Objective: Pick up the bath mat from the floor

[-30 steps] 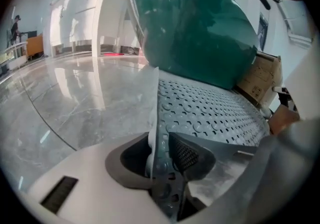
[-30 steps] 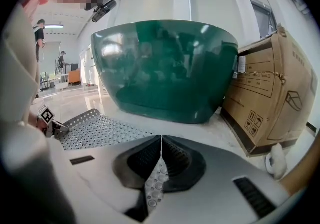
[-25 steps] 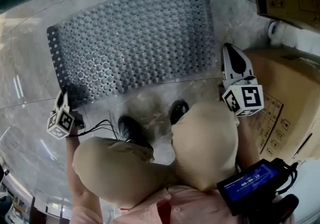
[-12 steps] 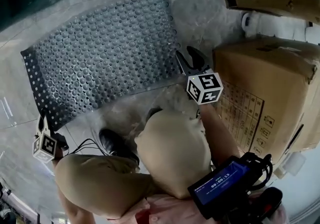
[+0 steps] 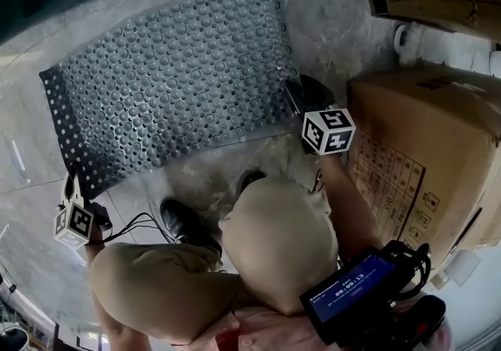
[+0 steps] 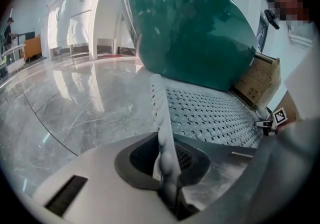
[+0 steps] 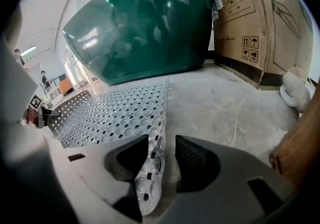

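head view: right claw [image 5: 302, 95] lowered, opened astride bath mat [image 5: 172, 75]; left claw [image 5: 72, 183] grips it.

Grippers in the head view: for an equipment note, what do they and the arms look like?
The left gripper and right gripper each have a dark claw, a pale grey body and a white cube with black square markers. Black cables trail from the left one. No sleeves cover the forearms; a blue-screened black device sits by the right one.
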`<state>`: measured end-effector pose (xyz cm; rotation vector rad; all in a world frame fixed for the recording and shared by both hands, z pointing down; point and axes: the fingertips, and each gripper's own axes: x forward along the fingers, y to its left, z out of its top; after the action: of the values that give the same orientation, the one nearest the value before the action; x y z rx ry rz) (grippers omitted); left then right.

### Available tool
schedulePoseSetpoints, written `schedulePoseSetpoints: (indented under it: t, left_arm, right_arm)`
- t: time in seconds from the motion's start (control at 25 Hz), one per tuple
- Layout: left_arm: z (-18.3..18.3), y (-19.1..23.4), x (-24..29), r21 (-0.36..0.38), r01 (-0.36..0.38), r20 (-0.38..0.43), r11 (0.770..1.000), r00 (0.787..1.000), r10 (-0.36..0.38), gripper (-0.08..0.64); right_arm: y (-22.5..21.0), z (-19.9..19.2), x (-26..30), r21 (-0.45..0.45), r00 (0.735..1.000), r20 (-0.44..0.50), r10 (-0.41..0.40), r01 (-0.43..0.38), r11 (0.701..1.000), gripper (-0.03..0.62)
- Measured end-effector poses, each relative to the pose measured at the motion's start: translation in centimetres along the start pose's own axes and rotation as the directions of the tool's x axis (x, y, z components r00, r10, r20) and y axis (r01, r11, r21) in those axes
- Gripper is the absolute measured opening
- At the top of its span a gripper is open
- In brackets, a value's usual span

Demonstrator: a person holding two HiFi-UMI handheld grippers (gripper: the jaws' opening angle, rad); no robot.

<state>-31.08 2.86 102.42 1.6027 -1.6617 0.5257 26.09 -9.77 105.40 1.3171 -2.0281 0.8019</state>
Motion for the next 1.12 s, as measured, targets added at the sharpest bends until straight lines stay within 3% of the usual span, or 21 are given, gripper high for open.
schedulePoseSetpoints:
  t: [0.36, 0.64, 1.12]
  left_arm:
    - [0.4, -0.3, -0.5, -0.019, -0.004, 0.024, 1.000, 1.000, 0.004, 0.038]
    - [-0.9, -0.6, 0.5, -0.022, 0.014, 0.000, 1.000, 1.000, -0.014, 0.037]
    - [-0.7, 0.4, 0.1, -0.033, 0.013, 0.013, 0.999, 1.000, -0.013, 0.036]
  right_arm:
    - [0.7, -1.4, 1.2, 0.061, 0.998, -0.018, 0.057, -0.056, 0.997, 0.173]
    - [0.4, -0.1, 0.0, 0.062, 0.999, 0.001, 0.043, -0.043, 0.997, 0.039]
    - [1.8, 0.7, -0.2, 0.061, 1.000, 0.024, 0.014, -0.016, 0.998, 0.028]
